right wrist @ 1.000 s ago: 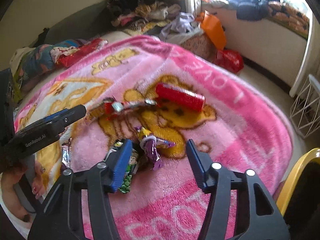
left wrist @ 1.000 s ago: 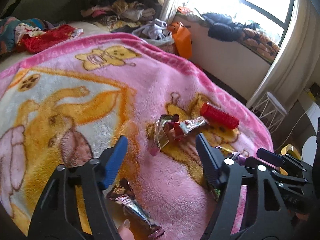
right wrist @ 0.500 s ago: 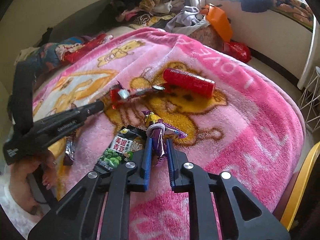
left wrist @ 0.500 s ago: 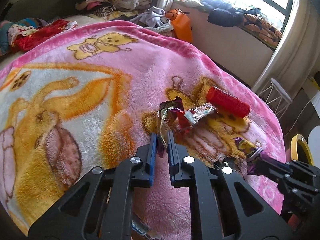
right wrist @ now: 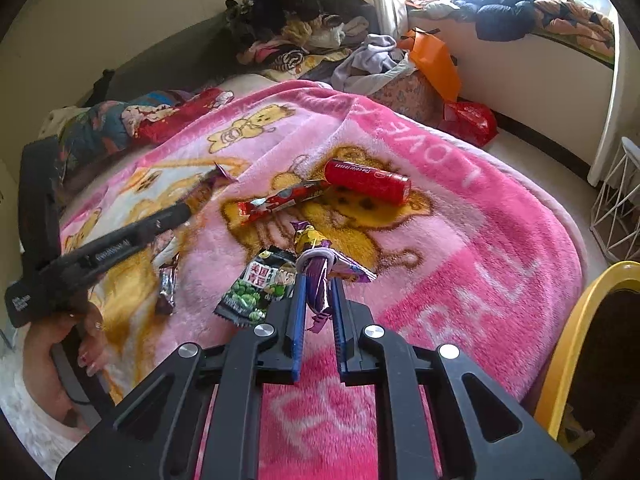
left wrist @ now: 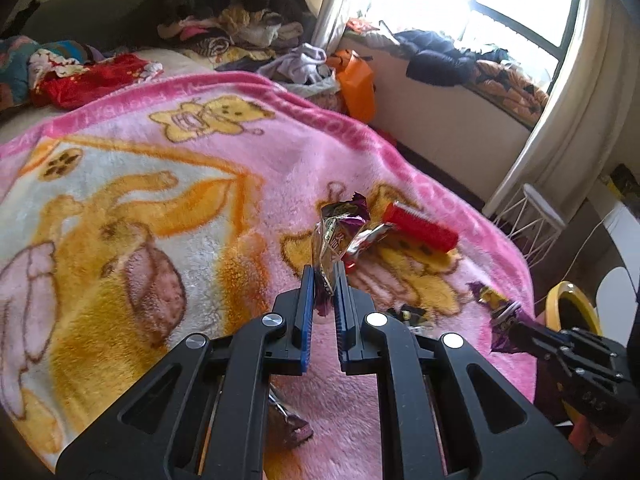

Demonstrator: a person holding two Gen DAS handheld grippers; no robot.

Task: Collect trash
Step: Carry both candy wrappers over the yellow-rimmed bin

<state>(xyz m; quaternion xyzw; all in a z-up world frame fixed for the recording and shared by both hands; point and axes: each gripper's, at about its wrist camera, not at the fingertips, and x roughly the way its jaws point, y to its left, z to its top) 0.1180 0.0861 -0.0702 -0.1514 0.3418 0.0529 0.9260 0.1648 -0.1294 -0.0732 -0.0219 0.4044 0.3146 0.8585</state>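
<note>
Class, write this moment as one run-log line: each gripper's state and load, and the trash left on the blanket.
left gripper: shut on foil wrapper | right gripper: shut on purple wrapper | left on blanket: red can, green packet, red wrapper

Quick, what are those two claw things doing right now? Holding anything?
Left gripper: closed, pinching a crinkled foil wrapper.
Right gripper: jaws have just been closing, now clamped on a purple wrapper.

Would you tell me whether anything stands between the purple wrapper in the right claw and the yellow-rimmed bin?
Nothing visible does: the right claw has just been closing on the purple wrapper, and only pink blanket lies toward the yellow-rimmed bin.
</note>
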